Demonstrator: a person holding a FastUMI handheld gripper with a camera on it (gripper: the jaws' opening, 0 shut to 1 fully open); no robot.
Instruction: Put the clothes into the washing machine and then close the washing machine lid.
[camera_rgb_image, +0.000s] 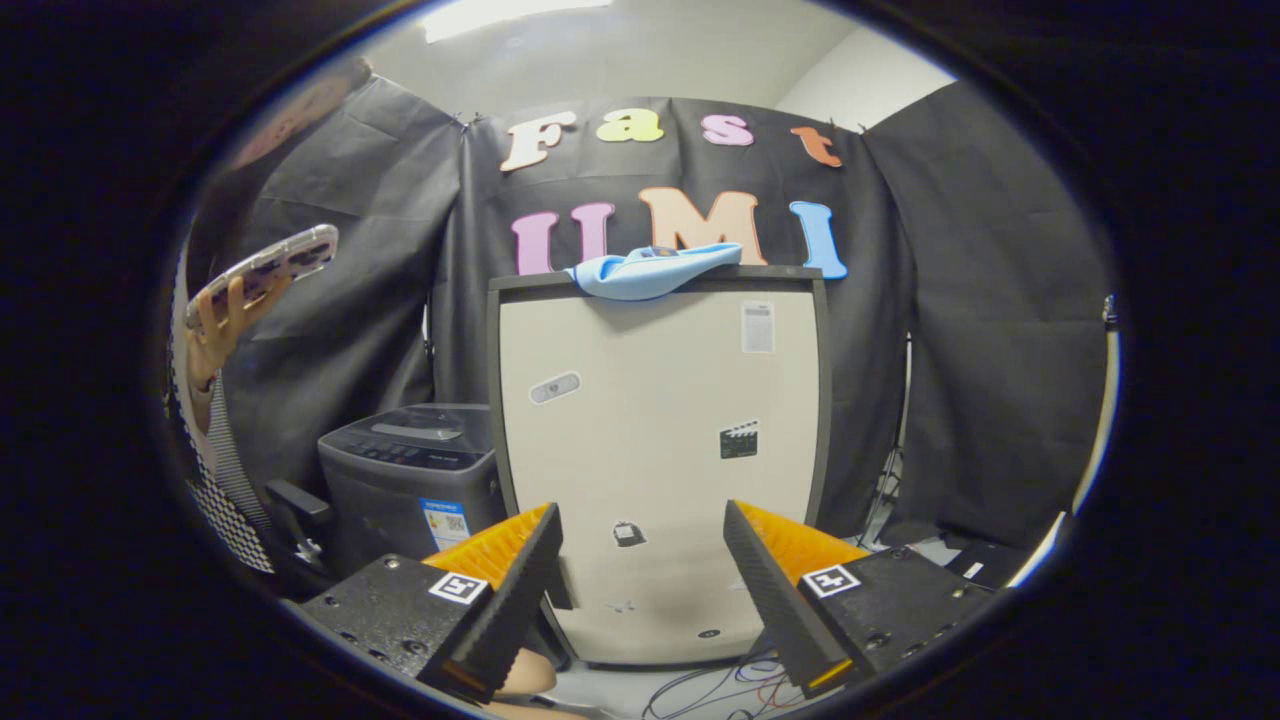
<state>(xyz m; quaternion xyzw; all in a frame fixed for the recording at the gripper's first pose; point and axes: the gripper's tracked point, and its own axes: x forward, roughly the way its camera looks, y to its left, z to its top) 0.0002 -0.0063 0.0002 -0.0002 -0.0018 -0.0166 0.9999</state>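
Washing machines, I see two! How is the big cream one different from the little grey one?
The tall cream washing machine stands straight ahead beyond the open claw; the small dark grey washing machine sits lower beside it. The cream one carries a light blue cloth draped on its top edge; the grey one's top is bare, lid down. The cream front has several small stickers; the grey front has one label. Both stand against the black cloth wall.

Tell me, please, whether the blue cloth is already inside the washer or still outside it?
Outside: the blue cloth lies draped over the top edge of the tall white washer, far beyond the open, empty fingers.
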